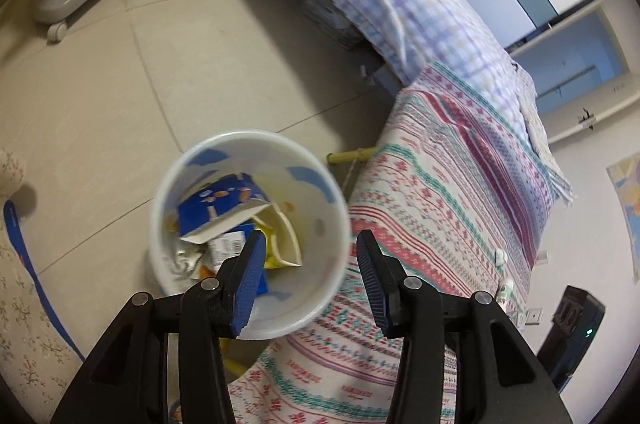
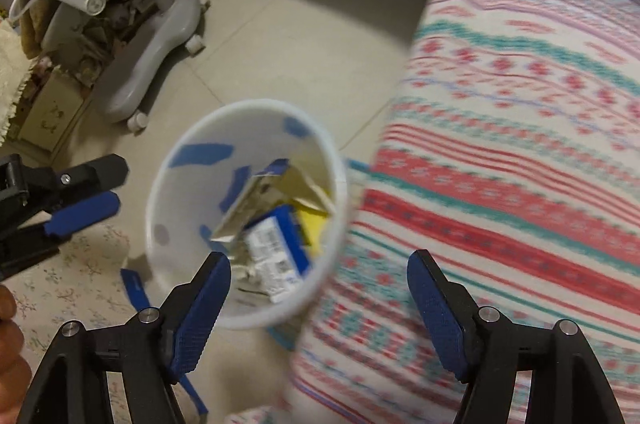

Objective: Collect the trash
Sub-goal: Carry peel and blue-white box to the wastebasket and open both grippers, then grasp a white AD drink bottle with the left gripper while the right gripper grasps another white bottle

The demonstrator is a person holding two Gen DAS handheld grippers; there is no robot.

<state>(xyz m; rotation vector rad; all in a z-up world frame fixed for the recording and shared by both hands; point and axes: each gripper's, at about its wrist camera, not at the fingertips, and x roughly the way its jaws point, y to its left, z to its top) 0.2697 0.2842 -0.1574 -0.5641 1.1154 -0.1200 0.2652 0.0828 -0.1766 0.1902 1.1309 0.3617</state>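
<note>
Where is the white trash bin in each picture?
Left wrist: the white trash bin sits low in the middle, just past the open left gripper.
Right wrist: it sits centre-low, by the open right gripper.
Shared landmark: the striped bedspread on its right.

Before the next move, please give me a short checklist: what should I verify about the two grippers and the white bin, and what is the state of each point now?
1. Left gripper empty, jaws apart: ok.
2. Right gripper empty, jaws apart: ok.
3. White bin upright on the floor, opening free: ok.
4. Trash is inside the bin, including a blue carton and a yellow wrapper: ok.
5. Bin has room for more: ok, the pile sits well below the rim.
6. More trash left to collect on the striped blanket or the floor: cannot tell; none is plain in these views.
</note>
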